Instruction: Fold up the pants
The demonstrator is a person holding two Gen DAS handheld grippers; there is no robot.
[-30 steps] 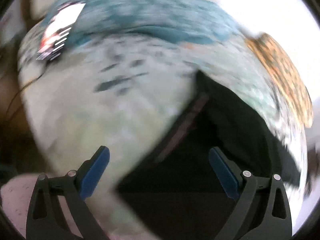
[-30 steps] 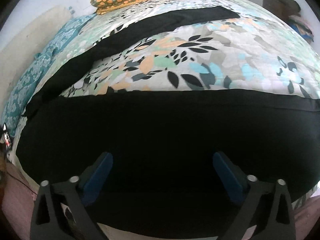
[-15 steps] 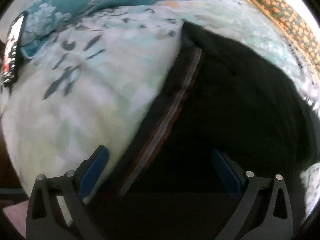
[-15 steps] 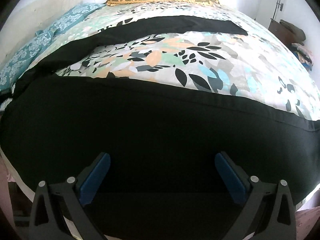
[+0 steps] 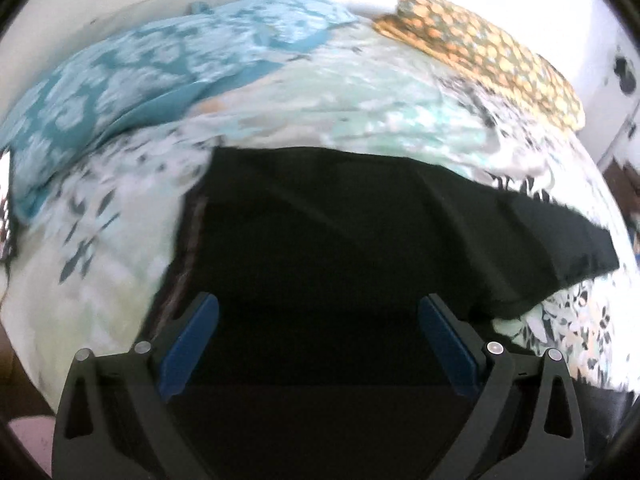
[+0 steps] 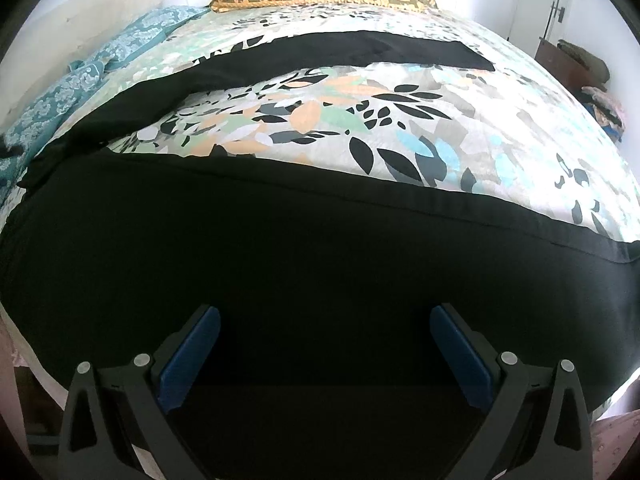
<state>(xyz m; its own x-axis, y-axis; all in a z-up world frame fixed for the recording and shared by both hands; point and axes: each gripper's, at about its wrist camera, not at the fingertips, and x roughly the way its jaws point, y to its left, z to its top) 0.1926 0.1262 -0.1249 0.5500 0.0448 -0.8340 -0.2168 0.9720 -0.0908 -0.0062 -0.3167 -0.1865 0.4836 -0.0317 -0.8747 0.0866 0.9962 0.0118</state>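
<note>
Lying under right hand-held gripper (image 6: 325, 346) | black pants (image 6: 320, 256) | jaws apart

Matt black cloth pants (image 6: 320, 264) on smooth printed cotton bedspread (image 6: 460, 120).

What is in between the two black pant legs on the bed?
In the right wrist view, only bedspread shows between the near leg and the far leg of the pants: leaf-patterned cloth with nothing lying on it.

Black pants (image 6: 320, 248) across floral bedspread (image 6: 460, 128)
</note>
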